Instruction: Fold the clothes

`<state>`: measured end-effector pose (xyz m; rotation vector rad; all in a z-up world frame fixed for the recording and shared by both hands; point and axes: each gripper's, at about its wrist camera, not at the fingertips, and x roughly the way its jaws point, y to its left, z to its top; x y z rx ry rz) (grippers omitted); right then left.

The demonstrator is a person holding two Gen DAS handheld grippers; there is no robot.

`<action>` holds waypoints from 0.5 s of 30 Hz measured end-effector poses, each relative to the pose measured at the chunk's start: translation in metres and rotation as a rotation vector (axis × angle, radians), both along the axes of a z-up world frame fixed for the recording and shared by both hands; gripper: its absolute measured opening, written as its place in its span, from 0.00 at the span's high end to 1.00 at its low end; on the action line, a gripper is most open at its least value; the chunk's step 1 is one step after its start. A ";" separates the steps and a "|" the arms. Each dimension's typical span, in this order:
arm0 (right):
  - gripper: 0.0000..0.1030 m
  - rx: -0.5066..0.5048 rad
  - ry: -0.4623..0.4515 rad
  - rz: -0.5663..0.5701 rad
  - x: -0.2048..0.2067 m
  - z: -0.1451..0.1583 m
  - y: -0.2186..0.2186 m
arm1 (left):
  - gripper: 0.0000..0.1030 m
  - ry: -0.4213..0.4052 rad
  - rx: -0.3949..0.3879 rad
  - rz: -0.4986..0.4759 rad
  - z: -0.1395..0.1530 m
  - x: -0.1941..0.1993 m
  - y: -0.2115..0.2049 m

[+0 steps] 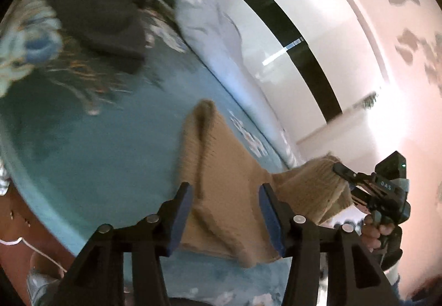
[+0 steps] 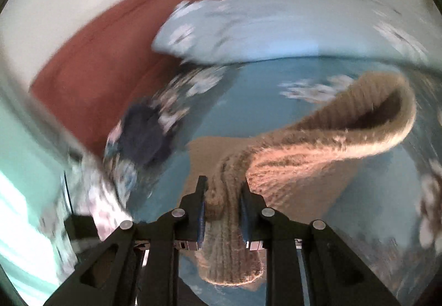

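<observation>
One tan sweater point(image 1: 221, 195) and one dark garment point(image 1: 107, 10) lay on the bed point(image 1: 96, 140); the left gripper point(image 1: 225, 212) gaped empty over the sweater, while the right gripper point(image 2: 222, 212) clamped its ribbed edge.

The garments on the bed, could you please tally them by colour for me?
Tan knitted sweater: 1
Dark grey garment: 1
Total: 2
</observation>
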<state>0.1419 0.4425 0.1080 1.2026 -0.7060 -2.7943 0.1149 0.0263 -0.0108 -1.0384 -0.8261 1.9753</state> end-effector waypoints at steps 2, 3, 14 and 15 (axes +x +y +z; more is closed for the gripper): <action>0.79 0.044 -0.028 0.085 -0.024 -0.007 -0.034 | 0.47 -0.021 0.010 0.030 -0.007 -0.003 -0.014; 0.79 0.060 -0.042 0.120 -0.035 -0.012 -0.048 | 0.46 -0.031 0.013 0.043 -0.011 -0.005 -0.021; 0.78 0.094 -0.265 0.258 -0.084 -0.106 -0.120 | 0.46 -0.092 0.041 0.061 -0.027 -0.017 -0.027; 0.75 0.093 -0.263 0.262 -0.084 -0.104 -0.120 | 0.46 -0.089 0.040 0.052 -0.027 -0.017 -0.026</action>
